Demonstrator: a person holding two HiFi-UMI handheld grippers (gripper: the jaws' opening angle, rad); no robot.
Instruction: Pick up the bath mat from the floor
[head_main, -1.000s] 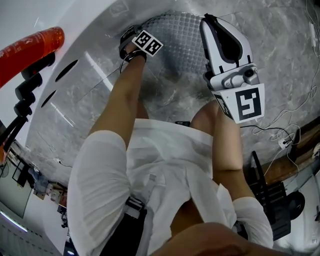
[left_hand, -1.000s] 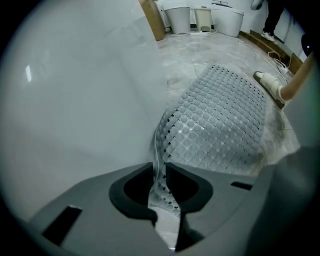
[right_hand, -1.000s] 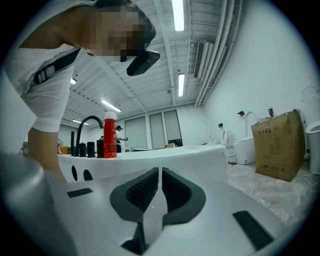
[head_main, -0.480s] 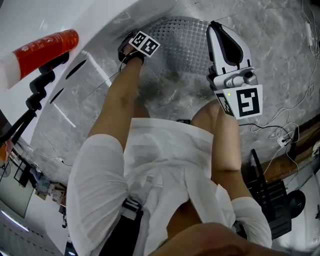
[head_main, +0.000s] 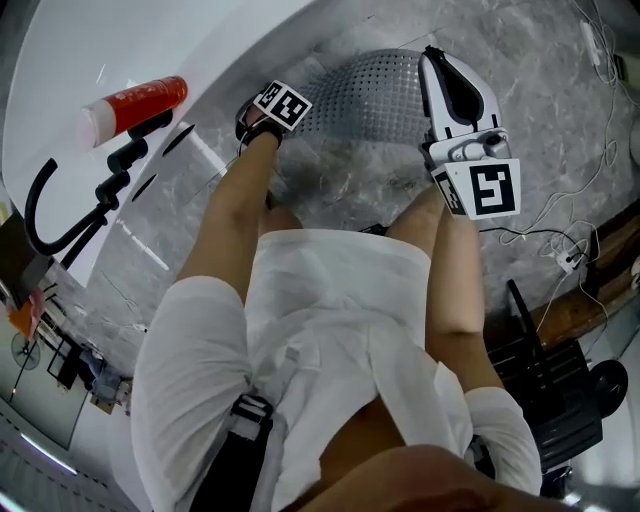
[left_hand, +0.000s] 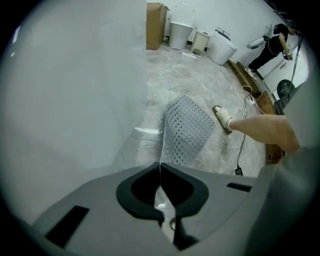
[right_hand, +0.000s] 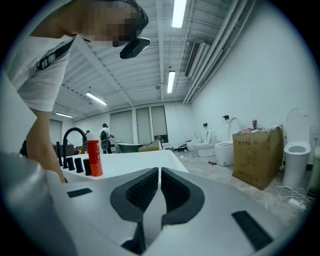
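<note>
The grey studded bath mat (head_main: 370, 95) lies on the marble floor beside the white tub. In the left gripper view the mat (left_hand: 189, 129) has its near edge raised, and that edge runs as a thin line into my left gripper (left_hand: 160, 167), which is shut on it. In the head view the left gripper (head_main: 275, 103) sits at the mat's left edge with its jaws hidden under the marker cube. My right gripper (head_main: 433, 55) hovers over the mat's right side. It points up into the room, and the right gripper (right_hand: 160, 172) is shut with nothing in it.
The white bathtub (head_main: 120, 50) runs along the left, with a red bottle (head_main: 135, 105) and a black faucet (head_main: 70, 215) on its rim. Cables (head_main: 560, 240) trail on the floor at right. A slippered foot (left_hand: 223, 119) stands by the mat. Cardboard box (right_hand: 257, 155) and toilets stand farther off.
The head view has swung, so the tub and red bottle sit lower and further right. The left gripper stays at the mat's left edge; the right gripper has shifted slightly up.
</note>
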